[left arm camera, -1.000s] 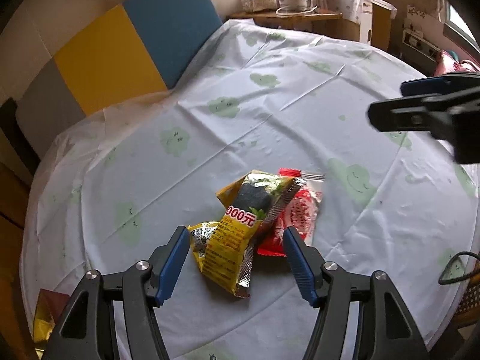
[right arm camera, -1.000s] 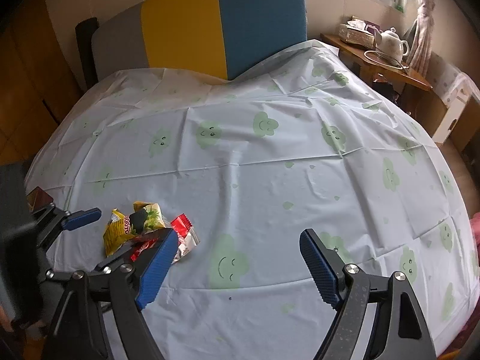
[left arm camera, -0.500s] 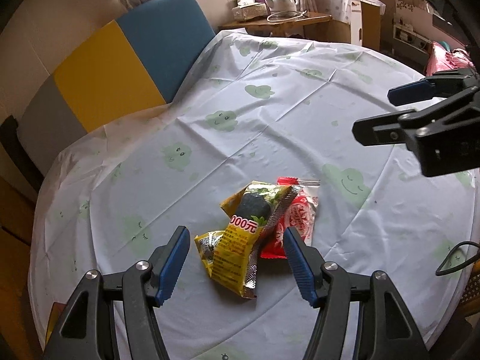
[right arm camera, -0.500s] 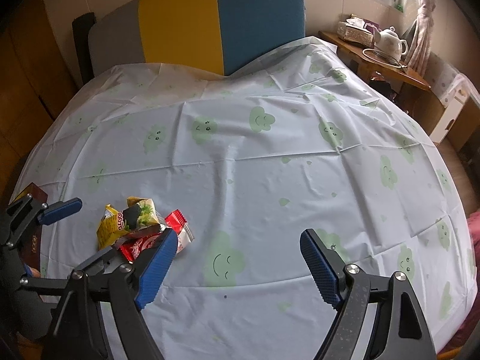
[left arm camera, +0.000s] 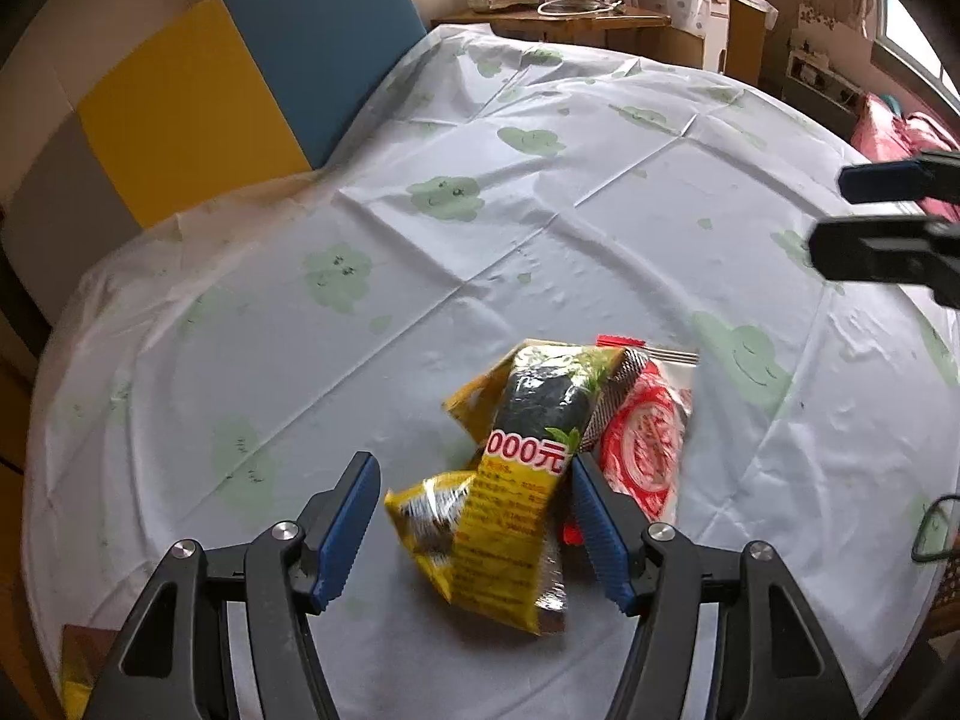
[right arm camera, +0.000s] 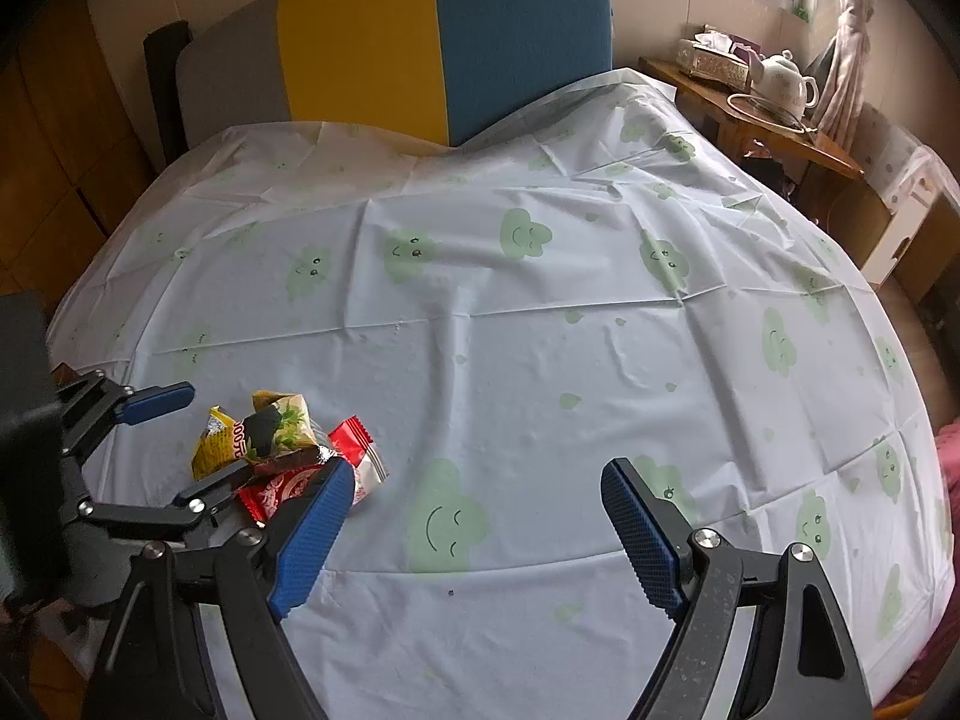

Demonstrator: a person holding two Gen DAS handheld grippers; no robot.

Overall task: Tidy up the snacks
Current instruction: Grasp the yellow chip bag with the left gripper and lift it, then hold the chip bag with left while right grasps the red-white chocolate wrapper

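A round worktop covered with a pale plastic cloth printed with green smiling clouds [left arm camera: 444,198] carries a small pile of snack packets near its edge. The left gripper [left arm camera: 474,510] hangs low over that pile with its blue-padded fingers [left arm camera: 348,525] spread wide, one on each side of the packets and holding nothing. Between them lies a long crinkled yellow foil packet with a dark green picture and red-and-white lettering [left arm camera: 516,480], resting across a second, smaller yellow packet [left arm camera: 429,516] at its left and overlapping a red-and-white plastic packet [left arm camera: 651,444] at its right. The right-hand finger sits just beside the yellow packet's edge; whether it touches cannot be told.

In the right wrist view the same pile shows at the lower left: the yellow foil packet [right arm camera: 258,429] and the red-and-white packet [right arm camera: 354,450], framed by the left gripper [right arm camera: 240,438]. The right gripper [right arm camera: 468,525] is held above bare cloth well apart from the snacks, its blue fingers [right arm camera: 639,531] wide open and empty.

Beyond the worktop stands a padded backrest in grey, yellow and blue panels [right arm camera: 444,42]. A wooden side table [right arm camera: 762,126] to the right bears a white teapot [right arm camera: 780,81] and a tissue box [right arm camera: 714,54].
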